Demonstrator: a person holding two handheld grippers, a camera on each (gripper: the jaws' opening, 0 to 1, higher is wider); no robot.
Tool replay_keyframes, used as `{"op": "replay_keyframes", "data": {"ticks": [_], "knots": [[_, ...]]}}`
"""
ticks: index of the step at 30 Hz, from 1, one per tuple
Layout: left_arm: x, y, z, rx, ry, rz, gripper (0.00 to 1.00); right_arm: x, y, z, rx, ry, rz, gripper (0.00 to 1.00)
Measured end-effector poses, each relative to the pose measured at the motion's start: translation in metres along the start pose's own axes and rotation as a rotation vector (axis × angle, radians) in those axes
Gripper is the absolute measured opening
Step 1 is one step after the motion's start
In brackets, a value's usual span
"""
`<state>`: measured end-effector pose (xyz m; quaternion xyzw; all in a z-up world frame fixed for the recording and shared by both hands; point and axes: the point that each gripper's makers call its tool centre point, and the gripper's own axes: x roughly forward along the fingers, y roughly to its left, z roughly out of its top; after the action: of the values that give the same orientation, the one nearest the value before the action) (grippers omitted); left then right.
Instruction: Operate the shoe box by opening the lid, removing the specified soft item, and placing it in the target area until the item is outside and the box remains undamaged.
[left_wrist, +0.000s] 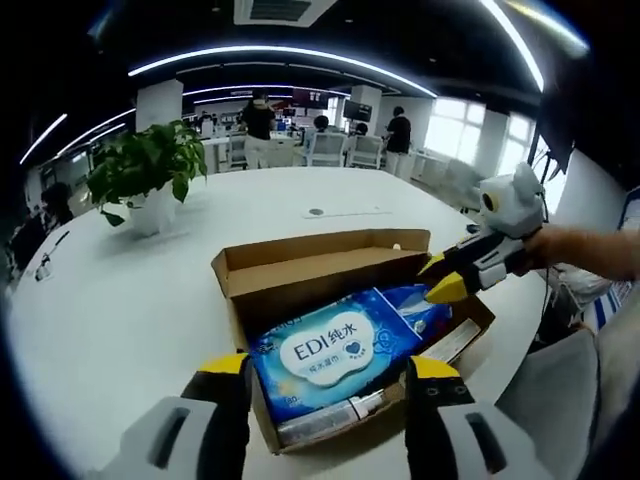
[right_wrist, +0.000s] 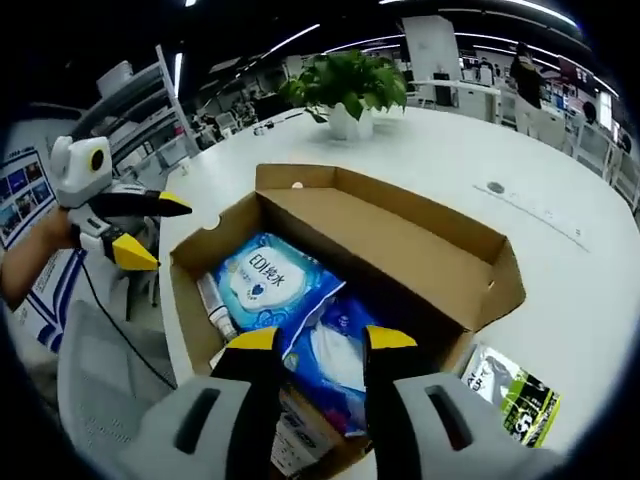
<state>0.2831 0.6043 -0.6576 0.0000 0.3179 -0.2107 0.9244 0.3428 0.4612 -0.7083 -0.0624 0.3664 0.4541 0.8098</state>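
Open cardboard shoe box (left_wrist: 300, 270) sits on a white round table (left_wrist: 120, 300), lid flaps up, blue wet-wipes pack (left_wrist: 335, 350) lying inside it on top of other contents. Left gripper (left_wrist: 328, 372) hangs low over the near end of the box, jaws apart, nothing between them, yellow tips either side of the wipes pack without clear contact. Left gripper view also catches the right gripper (left_wrist: 448, 280) coming in from the right, held by a hand (left_wrist: 590, 250), its yellow tips slightly parted at the box's far right edge, over a 2nd blue pack (left_wrist: 415, 305). Right gripper view looks from the opposite side: right gripper (right_wrist: 316, 345) jaws apart and empty, just above that 2nd blue pack (right_wrist: 335, 365), wipes pack (right_wrist: 265, 280) beyond it. This view adds a white tube (right_wrist: 213, 305) along the box wall beside the wipes, and a green-and-white packet (right_wrist: 510, 395) on the table outside the box at right. Left gripper (right_wrist: 140, 230) seen here at left, jaws open, off the box edge. Potted plant (left_wrist: 150, 170) stands on the table well apart from the box; people and desks in the background in the left gripper view.
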Motion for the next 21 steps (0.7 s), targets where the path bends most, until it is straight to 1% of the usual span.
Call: {"op": "replay_keyframes", "data": {"ticks": [4,5,12,15,21], "knots": [[-0.002,0.0,0.0,-0.009,-0.01,0.0,0.68,0.011,0.002,0.001,0.002,0.01,0.009,0.28],[-0.003,0.0,0.0,-0.008,-0.011,-0.002,0.69,0.014,0.003,0.0,0.016,0.015,0.018,0.28],[-0.009,-0.001,-0.001,0.01,-0.021,-0.002,0.76,0.035,0.004,0.001,0.031,0.035,0.026,0.26],[-0.011,0.0,-0.001,-0.005,-0.033,-0.002,0.8,0.041,0.005,-0.002,0.04,0.053,0.028,0.25],[-0.013,0.003,-0.007,0.001,-0.03,-0.001,0.86,0.055,0.003,-0.003,0.042,0.062,0.025,0.21]]}}
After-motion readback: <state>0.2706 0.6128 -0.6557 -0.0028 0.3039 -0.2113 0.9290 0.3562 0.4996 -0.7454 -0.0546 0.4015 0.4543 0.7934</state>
